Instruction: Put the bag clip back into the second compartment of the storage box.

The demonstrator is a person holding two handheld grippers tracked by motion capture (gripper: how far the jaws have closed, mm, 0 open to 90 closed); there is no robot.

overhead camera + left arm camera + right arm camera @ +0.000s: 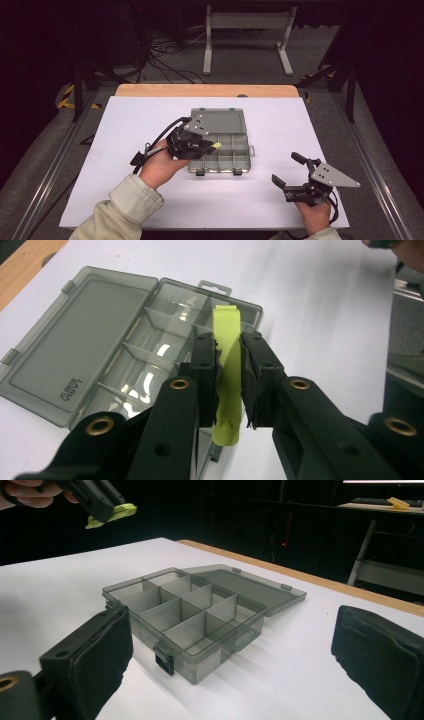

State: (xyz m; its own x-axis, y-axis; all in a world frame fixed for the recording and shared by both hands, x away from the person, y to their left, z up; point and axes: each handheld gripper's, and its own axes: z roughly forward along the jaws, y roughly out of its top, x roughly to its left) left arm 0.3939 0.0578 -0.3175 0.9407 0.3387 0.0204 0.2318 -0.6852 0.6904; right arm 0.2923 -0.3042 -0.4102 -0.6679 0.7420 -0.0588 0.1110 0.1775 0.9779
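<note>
A white table (150,200) is seen from the high view, with a wooden strip (207,90) along its 12 o'clock edge. Near the middle of the table a grey, see-through compartment box (227,152) is laid open, its lid (220,121) folded flat toward 12 o'clock and its tray divided into small cells by thin walls. Two dark latches (237,171) are carried on the tray's 6 o'clock edge.

At the box's 9 o'clock side the left gripper (210,146) is held in a hand (160,167) that enters from 7 o'clock, a pale sleeve (120,210) showing behind it. Its jaws are clamped on a yellow-green clip (227,370), which is held raised over the tray's 9 o'clock cells; in the left gripper view the clip is seen pinched upright between the two black pads, its far end reaching out over the compartments. From the right gripper view the same clip (111,514) is seen well above the table, clear of the box.

At about 4 o'clock from the box, well apart from it, the right gripper (285,170) is held low over the bare table. Its jaws are spread wide with nothing between them, and the box is framed between its pads (90,660) in its own view.
</note>
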